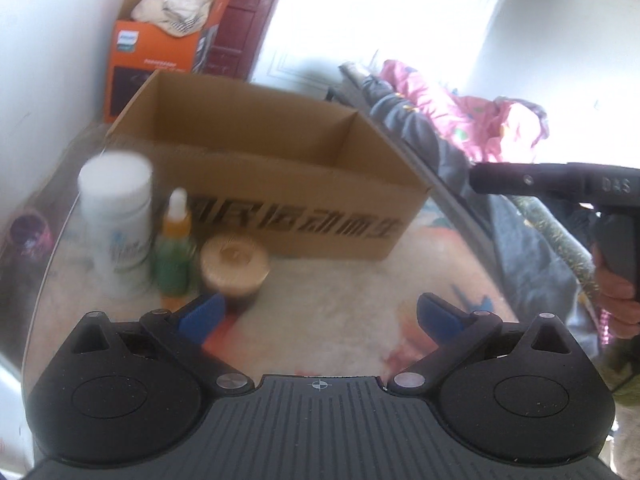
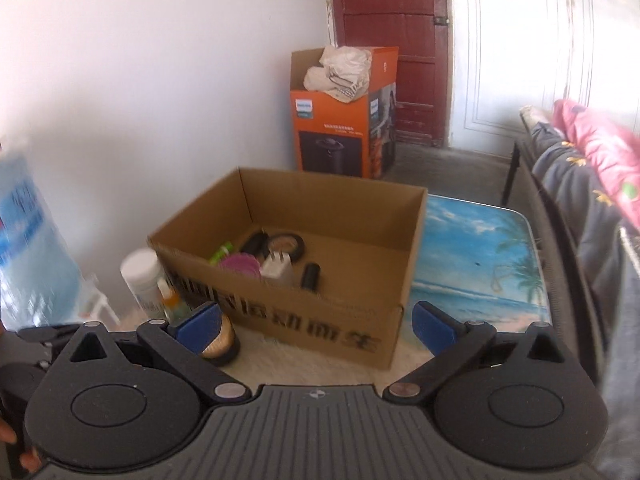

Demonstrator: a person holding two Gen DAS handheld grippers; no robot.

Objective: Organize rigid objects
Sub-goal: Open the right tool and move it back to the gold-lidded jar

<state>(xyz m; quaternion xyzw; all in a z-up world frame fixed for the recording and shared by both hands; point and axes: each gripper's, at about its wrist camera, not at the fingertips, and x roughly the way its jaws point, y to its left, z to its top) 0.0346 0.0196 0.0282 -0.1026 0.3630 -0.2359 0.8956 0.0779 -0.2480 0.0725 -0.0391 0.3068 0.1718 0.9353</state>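
Note:
An open brown cardboard box (image 1: 280,184) stands on the table; in the right wrist view the box (image 2: 320,312) holds several small items, among them a white charger (image 2: 276,266), a pink round thing (image 2: 240,266) and a black roll (image 2: 286,244). In front of its left end stand a white canister (image 1: 116,224), a small green-and-orange bottle (image 1: 174,248) and a round toothpick holder (image 1: 234,266). My left gripper (image 1: 320,314) is open and empty, just right of the holder. My right gripper (image 2: 316,326) is open and empty above the box's near wall.
An orange appliance box (image 2: 344,120) with cloth in it stands by the red door (image 2: 396,40). A bed with pink and grey bedding (image 1: 452,120) lies to the right. The table (image 2: 480,248) has a beach print. A blue water jug (image 2: 28,240) stands at the left.

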